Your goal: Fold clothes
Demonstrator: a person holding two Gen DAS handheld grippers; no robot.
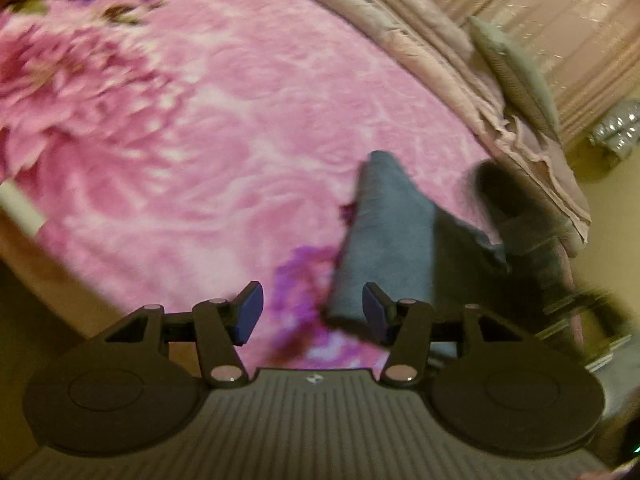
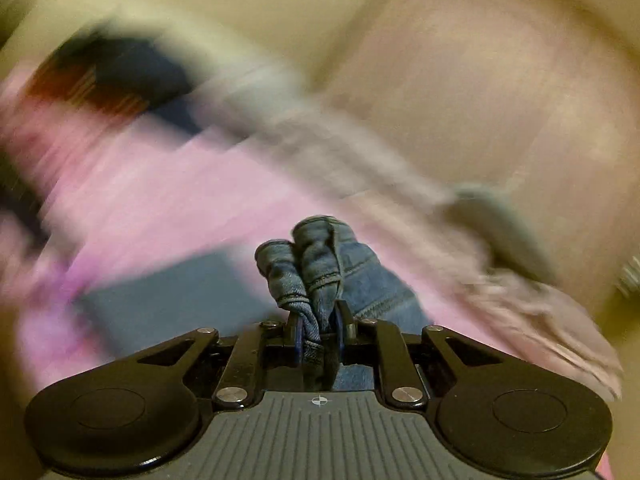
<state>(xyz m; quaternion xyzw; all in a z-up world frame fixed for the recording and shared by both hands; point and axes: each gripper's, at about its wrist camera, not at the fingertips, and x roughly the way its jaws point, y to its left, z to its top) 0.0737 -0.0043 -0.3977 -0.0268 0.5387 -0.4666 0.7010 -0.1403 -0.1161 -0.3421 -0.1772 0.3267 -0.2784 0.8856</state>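
Right hand-held gripper (image 2: pixel 318 330) is clamping a bunched wad of blue denim, the jeans (image 2: pixel 320 264), between its pads; seams and a rolled hem are poking out above the jaws, so it is likely holding several layers at once to carry a fold over. The right wrist view is heavily motion-blurred, so I'm judging the jeans are being swung across the bed, not parked. Left hand-held gripper (image 1: pixel 312 312) is spread wide with nothing between its blue pads (image 1: pixel 250 312); it is sitting just beside the near end of the jeans (image 1: pixel 384 240), probably waiting to take a second corner or pin the cloth. In the left wrist view the denim is rising as a draped strip off the pink floral blanket (image 1: pixel 200 120), toward the right bed edge, with a dark blurred shape beyond it that I can't identify. A beige quilt (image 1: pixel 400 28) is piled along the far side, with a grey-green cushion (image 1: pixel 516 76) leaning on it. No baskets, bins or other containers are showing in either view.
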